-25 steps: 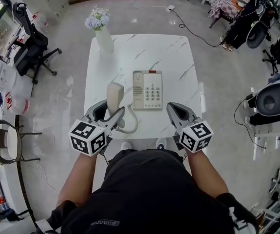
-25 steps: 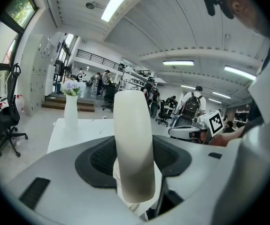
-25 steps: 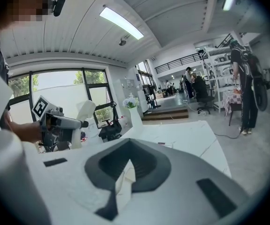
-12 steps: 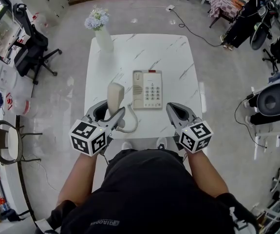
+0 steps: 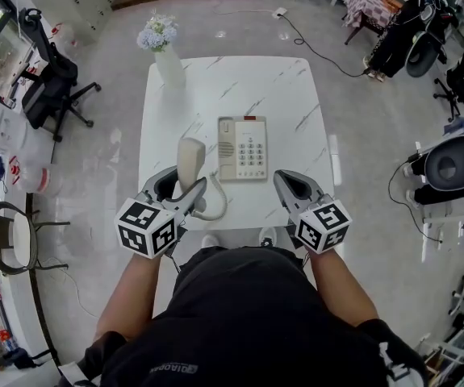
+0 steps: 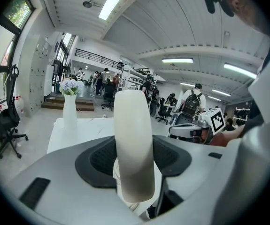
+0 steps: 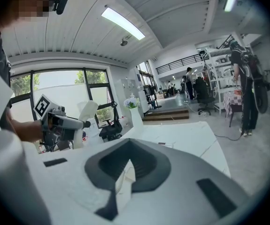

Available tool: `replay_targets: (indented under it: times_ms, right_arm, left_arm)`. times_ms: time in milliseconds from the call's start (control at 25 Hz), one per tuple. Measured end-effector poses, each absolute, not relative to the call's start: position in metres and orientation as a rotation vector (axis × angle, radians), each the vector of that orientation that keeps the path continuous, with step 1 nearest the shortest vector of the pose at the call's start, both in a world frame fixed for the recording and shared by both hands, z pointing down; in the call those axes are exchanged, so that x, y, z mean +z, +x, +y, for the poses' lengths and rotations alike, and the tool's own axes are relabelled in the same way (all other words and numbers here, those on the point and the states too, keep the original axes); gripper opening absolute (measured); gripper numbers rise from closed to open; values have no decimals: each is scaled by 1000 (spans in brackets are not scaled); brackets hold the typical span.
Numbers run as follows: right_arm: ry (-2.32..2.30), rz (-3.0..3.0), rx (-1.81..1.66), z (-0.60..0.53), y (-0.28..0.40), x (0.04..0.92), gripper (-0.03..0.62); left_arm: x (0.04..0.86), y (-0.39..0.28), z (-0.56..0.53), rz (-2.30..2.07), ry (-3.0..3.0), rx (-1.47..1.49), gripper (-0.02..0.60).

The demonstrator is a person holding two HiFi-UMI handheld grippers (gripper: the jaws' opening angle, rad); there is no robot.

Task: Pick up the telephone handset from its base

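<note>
Handset [image 5: 190, 158] as before, in left gripper [image 5: 181, 186]

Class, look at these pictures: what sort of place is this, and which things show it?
Probably an open-plan office or lab: a swivel chair, people among workstations in the background, and a cable trailing across the floor.

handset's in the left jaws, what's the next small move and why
Probably just hold it steady: the handset already stands upright between the jaws of the left gripper, clear of the base, whose cradle is bare. The cord loops slack beside the base, so no further lift seems needed.
</note>
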State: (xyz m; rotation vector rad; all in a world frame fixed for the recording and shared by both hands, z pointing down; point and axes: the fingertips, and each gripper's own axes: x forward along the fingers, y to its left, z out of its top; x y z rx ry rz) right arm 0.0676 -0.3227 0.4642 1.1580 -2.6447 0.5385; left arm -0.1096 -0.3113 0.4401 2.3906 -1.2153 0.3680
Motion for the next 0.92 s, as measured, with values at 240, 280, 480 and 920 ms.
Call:
replay_targets:
  times_ms: [240,280,480,920]
  right_arm:
    - [1163,-2643,540,-324,70,466,1]
    - [1162,-2643,540,-324,69,466,0]
    - [1156,-2644,539,-326,69,465,0]
    - [1149,-2645,545,-328,67,464,0]
  left_arm:
    - [442,-107,-312,-1214,2393,367,225]
    - [442,-107,-313,-1214,2393,368,225]
    - [441,-107,-315,-1215,2391,366,225]
    - [440,-107,-316,-1216,2385,368,225]
